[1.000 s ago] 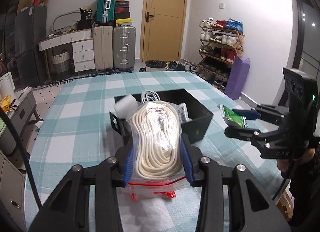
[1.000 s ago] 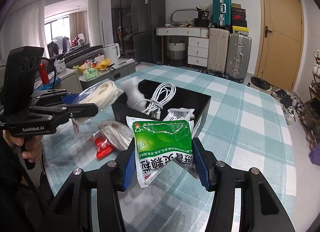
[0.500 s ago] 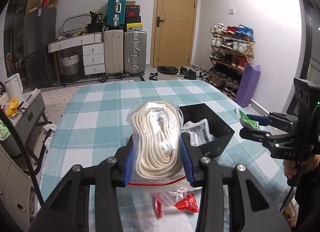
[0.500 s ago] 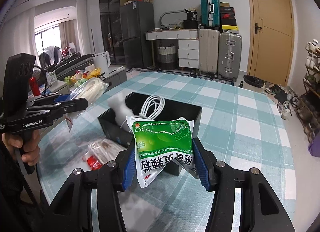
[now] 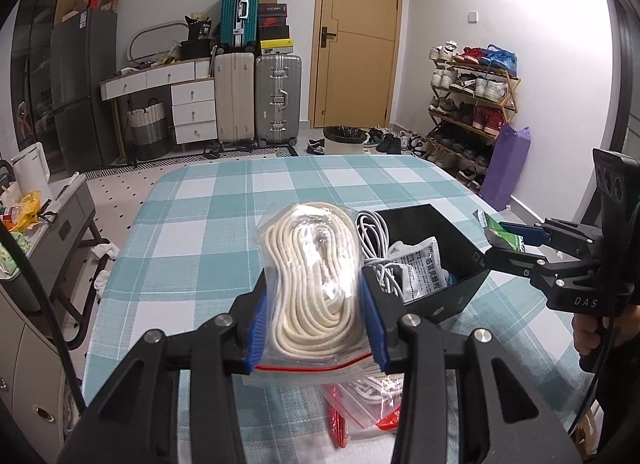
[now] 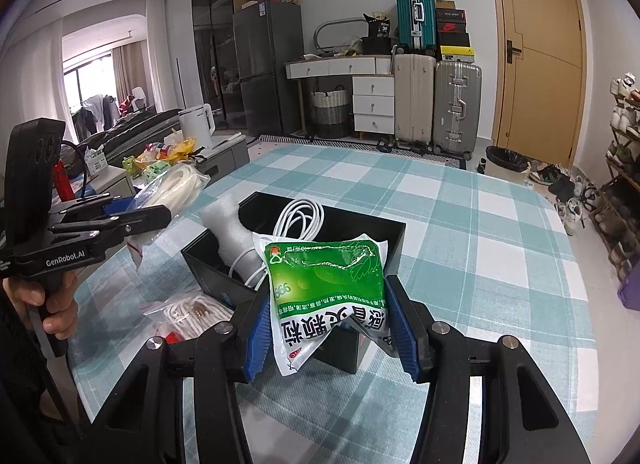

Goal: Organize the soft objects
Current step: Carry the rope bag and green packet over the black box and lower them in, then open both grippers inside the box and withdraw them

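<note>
A clear zip bag of cream rope (image 5: 314, 280) is clamped between the blue pads of the left gripper (image 5: 316, 318), which is closed on it and held above the checked tablecloth (image 5: 224, 199), just to the left of the black box (image 5: 448, 264). A green and white packet (image 6: 328, 292) is pinched by the right gripper (image 6: 328, 330), closed on its two sides, and is held up in front of the box's near corner, clear of the cloth. Inside the box a coiled white cable (image 6: 300, 215), a roll of white foam (image 6: 224, 227) and a white printed sachet (image 5: 420, 268) are seen. On the cloth just beside the box, on its near left side, a second clear bag of pale cord (image 6: 188, 310) is lying, with something red (image 5: 384, 420) under it. In the left view the right gripper (image 5: 496, 242) is seen to the right of the box, with the green packet at its tips.
</note>
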A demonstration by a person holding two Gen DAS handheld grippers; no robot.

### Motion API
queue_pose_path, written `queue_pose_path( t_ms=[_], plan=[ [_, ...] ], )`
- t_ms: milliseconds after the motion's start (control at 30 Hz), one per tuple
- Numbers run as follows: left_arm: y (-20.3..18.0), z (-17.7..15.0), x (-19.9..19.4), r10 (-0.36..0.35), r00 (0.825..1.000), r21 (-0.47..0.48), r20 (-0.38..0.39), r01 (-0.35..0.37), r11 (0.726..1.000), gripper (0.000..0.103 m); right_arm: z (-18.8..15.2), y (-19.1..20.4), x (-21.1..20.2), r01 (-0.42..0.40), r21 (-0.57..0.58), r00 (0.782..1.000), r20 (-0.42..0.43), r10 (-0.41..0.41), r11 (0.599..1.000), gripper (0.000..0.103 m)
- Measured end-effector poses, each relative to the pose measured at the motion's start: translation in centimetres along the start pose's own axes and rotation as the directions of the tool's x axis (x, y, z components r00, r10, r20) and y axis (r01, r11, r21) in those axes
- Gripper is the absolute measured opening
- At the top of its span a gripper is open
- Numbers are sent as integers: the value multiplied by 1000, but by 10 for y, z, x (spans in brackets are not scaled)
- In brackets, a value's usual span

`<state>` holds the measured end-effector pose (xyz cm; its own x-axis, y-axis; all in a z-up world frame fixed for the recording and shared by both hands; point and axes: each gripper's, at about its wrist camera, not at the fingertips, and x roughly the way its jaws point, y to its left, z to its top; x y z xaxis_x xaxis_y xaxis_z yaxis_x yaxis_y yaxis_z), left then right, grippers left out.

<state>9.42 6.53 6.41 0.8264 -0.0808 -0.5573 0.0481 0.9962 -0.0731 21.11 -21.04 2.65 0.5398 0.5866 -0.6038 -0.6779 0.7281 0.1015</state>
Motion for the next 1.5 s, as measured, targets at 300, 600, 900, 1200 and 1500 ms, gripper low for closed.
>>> queue_pose_path(
  t_ms=[300,600,900,1200,1500],
  plan=[
    [-5,6,24,-29,999,12,-26,29,1000,40,3,-1,17,11,3,1000,-20,-11,1000,53],
    [-14,14,49,-51,998,27,-48,52,998,40,6,-2,29,6,-8,999,-36,-6,1000,53],
    [-20,18,66,-50,997,52,-61,54,997,40,11,1,39,19,-32,999,-43,-20,999,53],
    [-26,16,79,-43,995,81,-87,50,996,40,18,5,50,34,-79,998,-56,-38,996,53],
    [-28,14,81,-40,994,96,-98,50,994,41,21,5,65,27,-94,996,-81,-35,995,53]
  ],
)
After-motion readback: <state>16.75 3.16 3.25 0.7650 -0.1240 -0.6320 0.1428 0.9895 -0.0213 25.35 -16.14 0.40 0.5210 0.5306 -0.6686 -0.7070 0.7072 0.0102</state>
